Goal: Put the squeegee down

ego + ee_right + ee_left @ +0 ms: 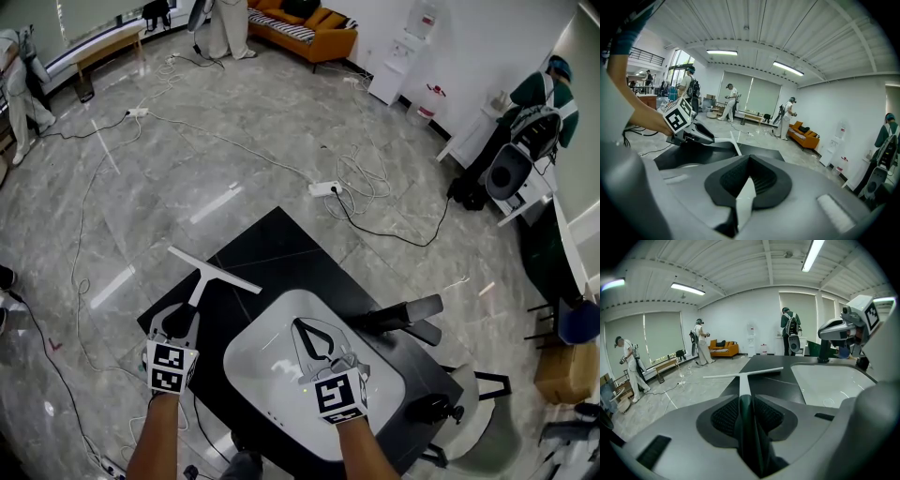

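Still the carrying step: left tongs [190, 307] clamped on the dark handle of the white T-shaped plastic squeegee [214, 270], blade ahead over the black tabletop [277, 246], right tongs [320, 347] closed and empty above the white oval basin [258, 370]; next likely lower, then let go.

left tool [185, 319]: grey shell, black ribbed pads [723, 417], black-and-white marker cube [171, 366] | right tool [307, 330]: same build

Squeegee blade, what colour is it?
White; the squeegee shows best in the left gripper view.
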`<state>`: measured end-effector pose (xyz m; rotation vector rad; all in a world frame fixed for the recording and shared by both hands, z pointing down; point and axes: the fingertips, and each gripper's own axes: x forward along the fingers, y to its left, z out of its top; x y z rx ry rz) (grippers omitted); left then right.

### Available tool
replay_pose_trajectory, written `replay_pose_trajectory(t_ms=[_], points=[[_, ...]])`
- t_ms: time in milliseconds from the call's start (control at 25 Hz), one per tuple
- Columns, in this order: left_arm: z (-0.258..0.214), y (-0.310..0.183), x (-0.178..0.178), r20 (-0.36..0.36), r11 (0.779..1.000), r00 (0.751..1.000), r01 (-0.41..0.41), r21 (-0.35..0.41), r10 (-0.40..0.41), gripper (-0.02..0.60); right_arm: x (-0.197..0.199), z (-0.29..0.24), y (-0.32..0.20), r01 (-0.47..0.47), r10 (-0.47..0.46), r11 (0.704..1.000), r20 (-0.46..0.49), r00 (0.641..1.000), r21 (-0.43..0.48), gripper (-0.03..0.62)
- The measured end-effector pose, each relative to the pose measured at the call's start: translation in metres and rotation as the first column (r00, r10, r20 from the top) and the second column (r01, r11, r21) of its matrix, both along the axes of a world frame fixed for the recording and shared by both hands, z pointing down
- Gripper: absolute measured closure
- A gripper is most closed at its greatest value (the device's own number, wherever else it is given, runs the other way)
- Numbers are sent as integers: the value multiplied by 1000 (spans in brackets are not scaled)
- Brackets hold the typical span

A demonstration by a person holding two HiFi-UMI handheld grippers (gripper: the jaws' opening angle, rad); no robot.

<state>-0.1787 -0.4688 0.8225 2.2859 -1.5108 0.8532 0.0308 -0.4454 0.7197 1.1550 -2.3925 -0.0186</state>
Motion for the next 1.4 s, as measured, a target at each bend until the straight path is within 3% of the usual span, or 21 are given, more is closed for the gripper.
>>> replay_pose_trajectory(t_ms=[280, 560, 1040, 1400], points=[[-13, 15, -5, 2, 1000, 1000, 0, 15, 0, 485, -9, -17, 9, 28, -28, 1000, -3, 1000, 13, 585], [-63, 22, -9, 5, 995, 1000, -24, 95, 24, 485, -15, -58, 11, 41, -40, 998, -12, 999, 52, 585], [-220, 76, -33, -12, 970, 1000, -19, 244, 23, 488, -41, -164, 50, 93, -93, 991, -2, 996, 96, 585], [-341, 126, -22, -31, 926, 997, -54, 374, 70, 503, -39, -242, 96, 115, -115, 984, -5, 993, 133, 585]])
